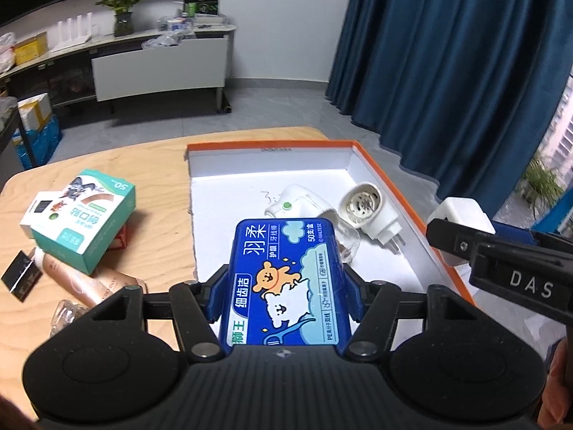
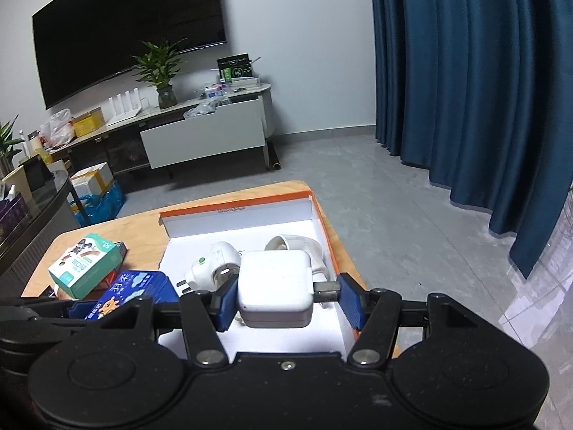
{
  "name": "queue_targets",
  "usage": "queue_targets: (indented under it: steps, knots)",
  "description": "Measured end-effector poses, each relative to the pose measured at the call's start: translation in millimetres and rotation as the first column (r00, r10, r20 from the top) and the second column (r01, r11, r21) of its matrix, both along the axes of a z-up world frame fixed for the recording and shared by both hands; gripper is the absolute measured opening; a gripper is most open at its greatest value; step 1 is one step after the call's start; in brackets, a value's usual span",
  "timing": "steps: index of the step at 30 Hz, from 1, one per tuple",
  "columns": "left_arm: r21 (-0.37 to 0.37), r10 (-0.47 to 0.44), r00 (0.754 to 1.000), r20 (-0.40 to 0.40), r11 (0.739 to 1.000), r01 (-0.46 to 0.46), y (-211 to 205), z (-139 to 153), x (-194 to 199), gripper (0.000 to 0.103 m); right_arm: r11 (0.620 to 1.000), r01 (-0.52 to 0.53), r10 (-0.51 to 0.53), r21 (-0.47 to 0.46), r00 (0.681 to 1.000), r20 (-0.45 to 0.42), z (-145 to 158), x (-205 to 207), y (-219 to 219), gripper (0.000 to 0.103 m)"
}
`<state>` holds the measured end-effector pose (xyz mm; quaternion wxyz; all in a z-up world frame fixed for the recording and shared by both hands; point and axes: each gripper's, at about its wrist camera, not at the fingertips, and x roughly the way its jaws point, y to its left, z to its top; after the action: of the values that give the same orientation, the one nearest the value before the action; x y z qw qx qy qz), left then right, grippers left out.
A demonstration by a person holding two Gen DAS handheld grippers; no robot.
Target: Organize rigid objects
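My left gripper (image 1: pixel 284 295) is shut on a blue dental floss box (image 1: pixel 284 279) with a cartoon bear, held over the near part of an open orange-rimmed box (image 1: pixel 390 186). On that box's white floor lie two white plug-in devices (image 1: pixel 369 211), one with a green button (image 1: pixel 286 205). My right gripper (image 2: pixel 286 299) is shut on a white square power adapter (image 2: pixel 274 288); its metal prongs (image 2: pixel 326 291) touch the right pad. The adapter hangs over the orange-rimmed box (image 2: pixel 322 222). The right gripper (image 1: pixel 501 251) also shows at the right edge of the left wrist view.
On the wooden table (image 1: pixel 154 165), left of the orange box, sit a teal bandage box (image 1: pixel 86 222), a small white box (image 1: pixel 39 211), rose-gold tubes (image 1: pixel 89 283), a black box (image 1: pixel 21 276) and a clear bottle (image 1: pixel 64 319). Blue curtains (image 2: pixel 465 89) hang at the right.
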<state>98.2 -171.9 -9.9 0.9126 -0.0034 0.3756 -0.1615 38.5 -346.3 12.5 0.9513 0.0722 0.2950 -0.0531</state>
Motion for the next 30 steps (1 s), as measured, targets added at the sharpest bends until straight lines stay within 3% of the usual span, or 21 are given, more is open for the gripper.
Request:
queue_targets:
  steps: [8,30]
  knots:
    - [-0.001,0.08,0.997,0.015,0.997,-0.08,-5,13,-7,0.063,0.998,-0.06,0.06,-0.008,0.997,0.041,15,-3,-7,0.07]
    - [0.025,0.112,0.993,0.033,0.993,-0.113,-19,27,-20,0.063,0.995,-0.098,0.095,0.035,0.991,0.094,25,-14,-19,0.07]
